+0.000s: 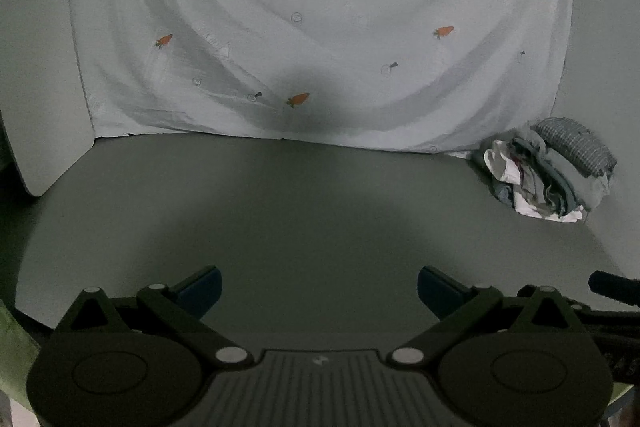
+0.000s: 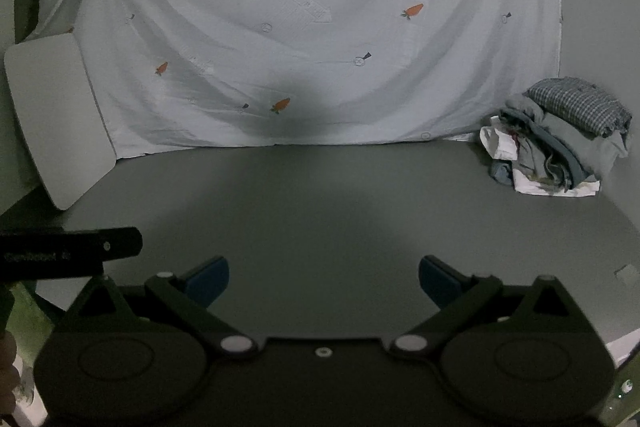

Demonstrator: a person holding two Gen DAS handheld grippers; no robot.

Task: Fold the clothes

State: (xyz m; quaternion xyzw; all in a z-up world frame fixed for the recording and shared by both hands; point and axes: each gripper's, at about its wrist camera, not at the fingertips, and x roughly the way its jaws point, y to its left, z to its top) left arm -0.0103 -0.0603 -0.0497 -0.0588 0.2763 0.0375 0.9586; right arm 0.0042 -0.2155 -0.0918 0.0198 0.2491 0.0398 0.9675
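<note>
Clothes [image 2: 560,139] sit stacked on the grey table [image 2: 320,211] before a carrot-print sheet [image 2: 304,27]; both tools gape empty.

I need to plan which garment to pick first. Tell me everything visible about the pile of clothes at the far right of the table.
The pile of clothes is a loose stack of soft fabrics on the grey table, at its far right near the carrot-print sheet. A blue-and-white checked garment lies on top, grey pieces beneath, white cloth sticking out at the left and bottom. Neither gripper touches it.
</note>
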